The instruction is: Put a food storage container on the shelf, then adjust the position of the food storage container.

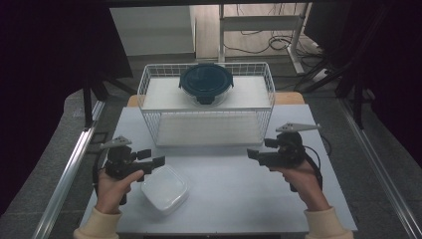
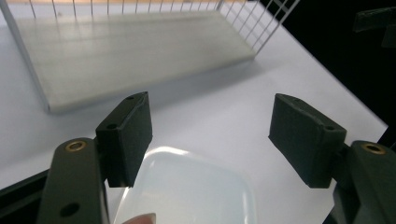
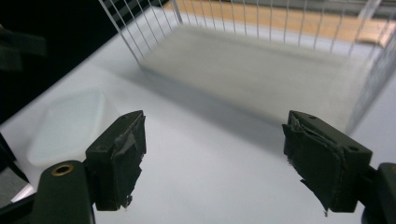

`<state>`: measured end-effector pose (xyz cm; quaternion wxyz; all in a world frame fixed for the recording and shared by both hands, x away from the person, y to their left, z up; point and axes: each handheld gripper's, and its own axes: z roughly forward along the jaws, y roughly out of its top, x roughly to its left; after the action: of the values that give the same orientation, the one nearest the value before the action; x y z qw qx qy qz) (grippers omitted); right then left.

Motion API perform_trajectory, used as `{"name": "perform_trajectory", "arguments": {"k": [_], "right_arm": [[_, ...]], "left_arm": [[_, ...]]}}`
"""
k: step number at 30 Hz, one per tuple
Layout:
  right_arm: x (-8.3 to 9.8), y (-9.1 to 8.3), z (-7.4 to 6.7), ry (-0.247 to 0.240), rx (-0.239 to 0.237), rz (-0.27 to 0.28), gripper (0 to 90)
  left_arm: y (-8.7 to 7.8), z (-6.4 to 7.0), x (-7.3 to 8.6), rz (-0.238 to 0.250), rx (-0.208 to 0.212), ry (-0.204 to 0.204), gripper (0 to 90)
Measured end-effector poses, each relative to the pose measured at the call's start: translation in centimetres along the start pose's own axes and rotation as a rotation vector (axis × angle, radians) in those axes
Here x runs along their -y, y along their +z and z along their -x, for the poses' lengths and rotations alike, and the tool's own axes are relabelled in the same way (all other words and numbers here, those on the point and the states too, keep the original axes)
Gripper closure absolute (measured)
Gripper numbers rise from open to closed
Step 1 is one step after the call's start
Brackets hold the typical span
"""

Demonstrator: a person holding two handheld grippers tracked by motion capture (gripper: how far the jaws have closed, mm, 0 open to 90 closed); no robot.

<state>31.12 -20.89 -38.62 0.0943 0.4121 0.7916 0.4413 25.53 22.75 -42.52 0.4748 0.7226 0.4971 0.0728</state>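
A: Where's the white container (image 1: 164, 189) sitting?
B: Lower left of the high view, on the table (image 1: 234, 199). Roughly square, corners rotated diamond-wise, no clear long axis.
A: Left gripper (image 1: 152, 162)?
B: Hovering at its upper-left edge, jaws spread, pointing right.
A: Right gripper (image 1: 252, 154)?
B: Centre-right, jaws gaping, pointing left, holding nothing. Right hand (image 1: 303, 181) is gripping from below.
A: Round dark-lidded container (image 1: 205, 82)?
B: Sitting on top of the wire basket (image 1: 206, 107), upper centre.

I can read no text, label, brand or number anywhere here. The dark round lid (image 1: 206, 79) on the wire basket (image 1: 149, 84) is plain, and the white container (image 1: 164, 189) in front of that basket carries no writing.
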Motion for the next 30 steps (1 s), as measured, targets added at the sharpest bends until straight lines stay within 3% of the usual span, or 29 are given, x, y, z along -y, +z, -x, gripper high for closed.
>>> {"name": "perform_trajectory", "arguments": {"k": [4,5,7,9,13,18,21,25,30], "right_arm": [[2.1,0.3,0.4,0.024,0.001,-0.009,21.5],[3.3,0.5,0.6,0.049,-0.001,-0.01,21.6],[4.1,0.6,0.7,0.049,0.001,-0.013,21.6],[4.8,0.7,0.6,0.045,0.013,-0.013,21.8],[6.1,1.2,0.4,0.038,0.016,-0.044,22.0],[6.8,1.7,0.3,0.02,0.021,-0.072,22.2],[7.1,1.9,0.1,0.022,0.018,-0.079,22.5],[7.4,1.5,-0.5,0.011,0.022,-0.074,22.5],[7.7,1.2,-0.8,0.013,0.031,-0.072,22.5]], "left_arm": [[0.1,-0.4,1.6,-0.002,0.006,-0.013,29.1],[0.2,-0.5,2.5,-0.013,-0.008,-0.022,29.2],[0.4,-0.8,3.1,-0.044,-0.008,-0.01,29.0],[0.1,-1.3,3.6,-0.033,0.0,-0.041,29.2],[-0.3,-1.6,4.0,-0.043,-0.039,-0.029,29.2],[-0.3,-1.8,4.1,-0.046,-0.044,-0.033,29.0],[-0.1,-1.1,4.1,-0.058,-0.052,-0.015,29.0],[-1.1,-0.1,3.6,-0.039,-0.052,0.027,28.0],[-1.3,0.1,3.6,-0.041,-0.038,0.03,27.6]]}}
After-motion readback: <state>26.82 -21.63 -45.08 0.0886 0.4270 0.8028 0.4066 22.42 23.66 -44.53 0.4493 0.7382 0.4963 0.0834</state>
